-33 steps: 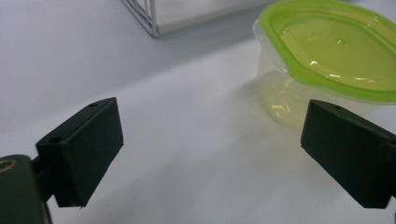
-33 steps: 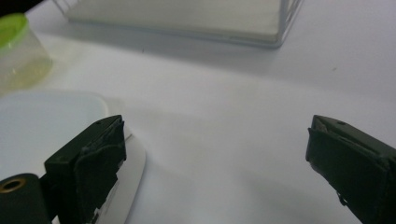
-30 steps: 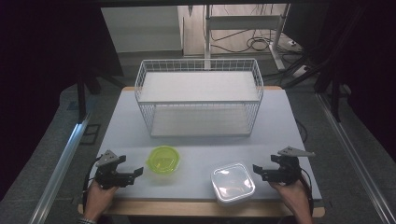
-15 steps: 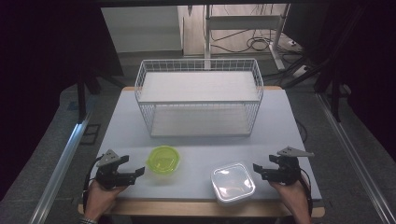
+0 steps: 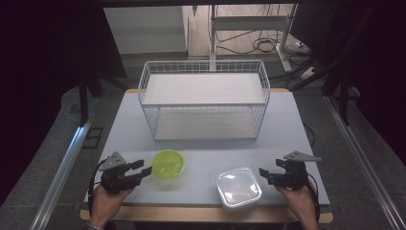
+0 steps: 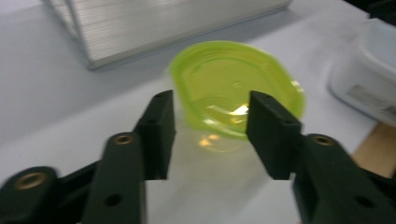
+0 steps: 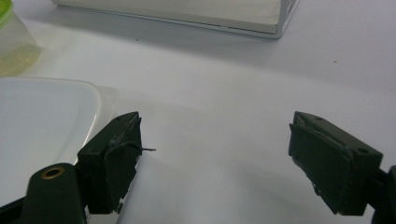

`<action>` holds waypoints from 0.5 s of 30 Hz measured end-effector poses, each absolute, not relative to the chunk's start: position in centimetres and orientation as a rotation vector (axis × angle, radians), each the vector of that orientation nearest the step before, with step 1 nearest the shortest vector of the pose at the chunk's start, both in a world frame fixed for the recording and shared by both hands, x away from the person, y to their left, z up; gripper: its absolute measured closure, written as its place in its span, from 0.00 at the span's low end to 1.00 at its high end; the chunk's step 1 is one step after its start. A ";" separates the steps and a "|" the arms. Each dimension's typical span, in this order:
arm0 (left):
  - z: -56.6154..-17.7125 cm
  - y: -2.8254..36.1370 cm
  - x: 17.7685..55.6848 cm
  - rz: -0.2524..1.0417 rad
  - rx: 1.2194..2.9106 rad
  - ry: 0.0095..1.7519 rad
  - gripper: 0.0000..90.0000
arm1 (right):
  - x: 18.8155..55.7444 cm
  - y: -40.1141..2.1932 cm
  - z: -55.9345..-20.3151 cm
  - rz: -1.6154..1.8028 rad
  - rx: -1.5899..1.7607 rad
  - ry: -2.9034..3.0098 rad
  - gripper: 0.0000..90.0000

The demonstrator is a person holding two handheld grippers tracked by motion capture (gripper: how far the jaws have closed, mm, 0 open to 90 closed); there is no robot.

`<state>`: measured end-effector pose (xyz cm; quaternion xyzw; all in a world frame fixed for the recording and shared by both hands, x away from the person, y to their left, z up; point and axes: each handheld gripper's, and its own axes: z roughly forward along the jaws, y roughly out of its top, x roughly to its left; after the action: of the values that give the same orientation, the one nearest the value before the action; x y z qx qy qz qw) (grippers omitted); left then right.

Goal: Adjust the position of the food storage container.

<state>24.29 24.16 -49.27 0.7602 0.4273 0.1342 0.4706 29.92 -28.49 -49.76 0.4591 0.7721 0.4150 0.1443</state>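
Jaws first, high view: left gripper (image 5: 143,168) is seen with jaws apart, tips just at the near-left edge of the green-lidded tub (image 5: 168,163); they have just been closing in, and no grip on the tub can be confirmed from here. Right gripper (image 5: 266,174) is held open just beside the white-lidded container (image 5: 238,188), not touching. Wire basket (image 5: 204,98) stands at the far side of the table (image 5: 287,124), nothing visible in it, so both containers are judged still to be picked and placed. Left gripper view: jaws are parted with the tub (image 6: 236,93) just beyond the tips, not between the pads; frame is motion-blurred, so contact can't be told. Right gripper view: jaws wide apart over bare table, container (image 7: 44,126) cut off at left, tub barely visible at the top-left corner.
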 end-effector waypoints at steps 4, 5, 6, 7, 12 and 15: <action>-48.4 22.9 24.3 0.345 1.880 1.009 0.69 | 29.9 -28.5 -49.8 1.193 1.319 2.227 0.19; -48.2 22.7 24.4 0.347 1.881 1.003 0.71 | 29.9 -28.4 -49.8 1.191 1.316 2.228 0.19; -48.2 22.7 24.4 0.347 1.881 1.003 0.73 | 29.9 -28.4 -49.8 1.191 1.316 2.228 0.19; -48.0 22.2 24.6 0.340 1.883 0.986 0.76 | 29.9 -28.4 -49.8 1.188 1.313 2.230 0.19; -47.5 20.9 25.1 0.362 1.919 0.938 0.87 | 30.0 -28.4 -49.9 1.179 1.307 2.231 0.19; -47.3 19.4 25.8 0.356 1.950 0.911 0.97 | 29.8 -28.3 -49.7 1.180 1.286 2.224 0.19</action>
<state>25.80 19.37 -47.31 0.7928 0.3704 0.1448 0.4618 29.84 -28.31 -49.71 0.4493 0.7770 0.4122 0.1567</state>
